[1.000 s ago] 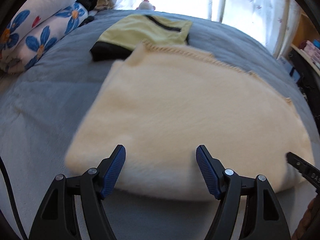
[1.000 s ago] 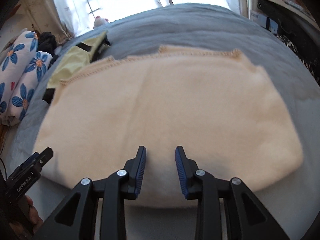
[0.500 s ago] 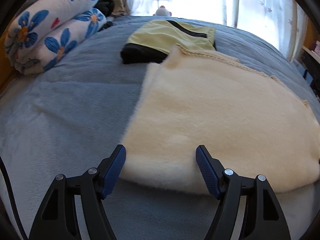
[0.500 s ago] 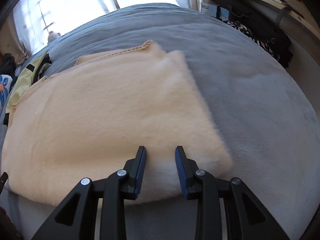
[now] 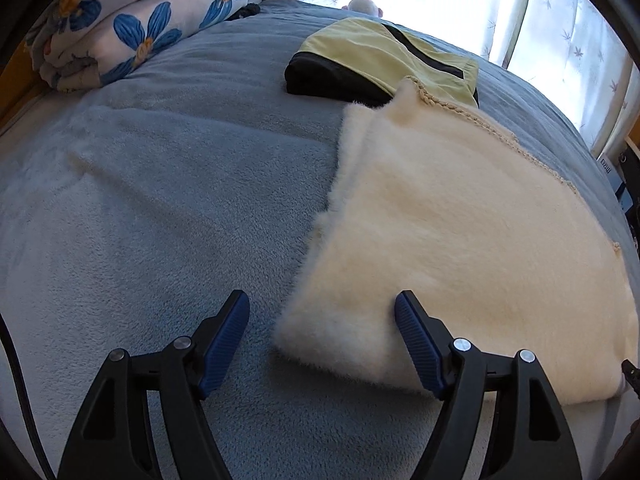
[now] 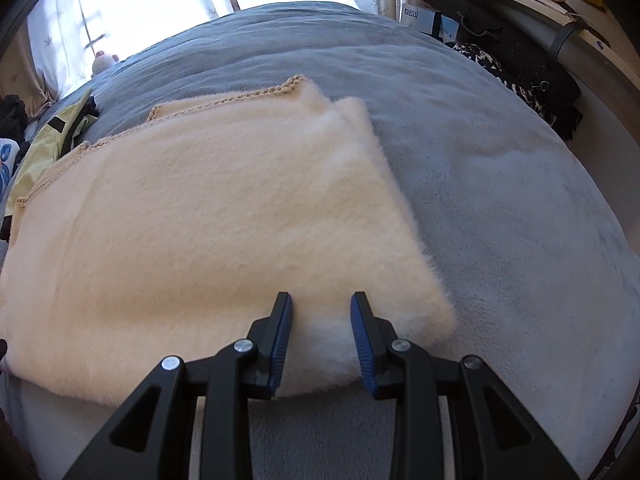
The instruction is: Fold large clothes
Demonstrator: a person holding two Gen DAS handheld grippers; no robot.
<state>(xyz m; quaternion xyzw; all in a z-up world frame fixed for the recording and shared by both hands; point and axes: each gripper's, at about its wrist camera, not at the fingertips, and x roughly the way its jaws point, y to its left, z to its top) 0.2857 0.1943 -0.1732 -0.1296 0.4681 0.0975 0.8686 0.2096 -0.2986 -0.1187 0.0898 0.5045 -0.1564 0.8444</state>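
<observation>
A cream fluffy garment (image 5: 460, 232) lies folded flat on the grey-blue bed cover (image 5: 160, 208), with a braided trim along its far edge. It also shows in the right wrist view (image 6: 208, 216). My left gripper (image 5: 322, 312) is open wide at the garment's near left corner, which lies between the fingers. My right gripper (image 6: 320, 304) is open, narrower, over the near edge by the garment's right corner. Neither holds anything.
A folded yellow-and-black garment (image 5: 384, 64) lies just beyond the cream one. Rolled floral bedding (image 5: 132, 28) sits at the far left. Dark clothes (image 6: 532, 84) and a shelf are off the bed's right side. A bright window lies beyond.
Both grippers have moved outward along the garment's near edge: the left one to its left corner, the right one to its right corner. The garment itself has not moved.
</observation>
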